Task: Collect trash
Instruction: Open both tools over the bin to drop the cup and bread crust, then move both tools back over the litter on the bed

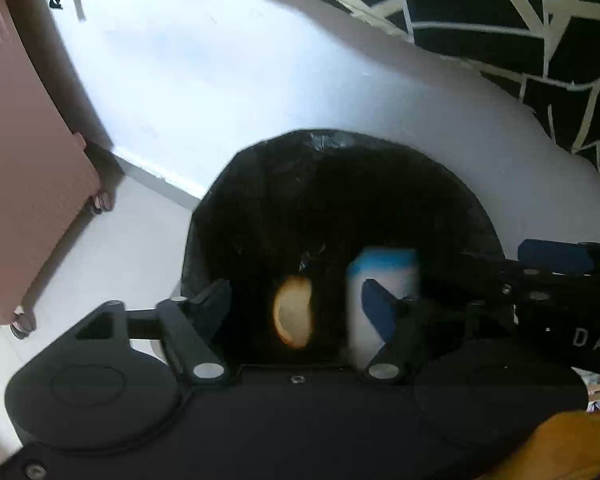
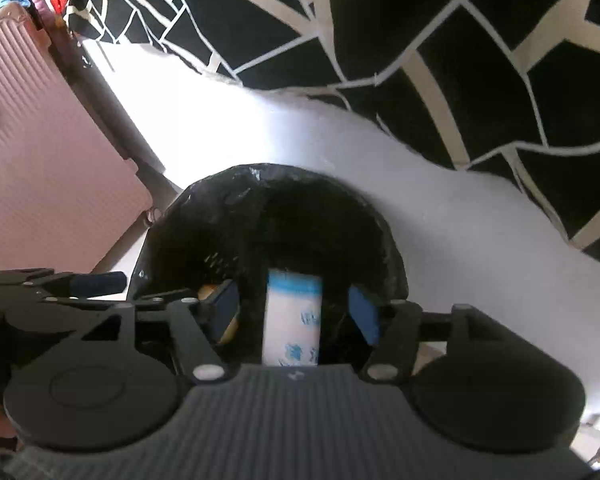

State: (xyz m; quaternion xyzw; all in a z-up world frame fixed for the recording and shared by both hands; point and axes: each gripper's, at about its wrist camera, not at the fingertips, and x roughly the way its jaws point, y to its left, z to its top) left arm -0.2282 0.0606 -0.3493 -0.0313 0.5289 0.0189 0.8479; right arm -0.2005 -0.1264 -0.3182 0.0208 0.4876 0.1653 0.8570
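Both of your grippers hang side by side over the mouth of the bin [image 1: 340, 184], which is lined with a black bag and stands on the pale floor [image 1: 204, 80]. Your left gripper [image 1: 300, 304] has its jaws spread apart, released; a brownish-yellow peel [image 1: 294, 312] sits blurred in the gap between them, touching neither pad, over the dark inside of the bin. Your right gripper [image 2: 296, 312] is likewise let go, its blue pads [image 2: 363, 314] standing clear on either side of a white packet with blue print [image 2: 292, 320], which is upright in the gap and blurred, also over the bin's opening. From the left camera the same packet shows just beside the peel. A pink suitcase [image 2: 48, 160] stands to the left of the bin, and a black cloth with cream lines [image 2: 460, 60] hangs beyond it.
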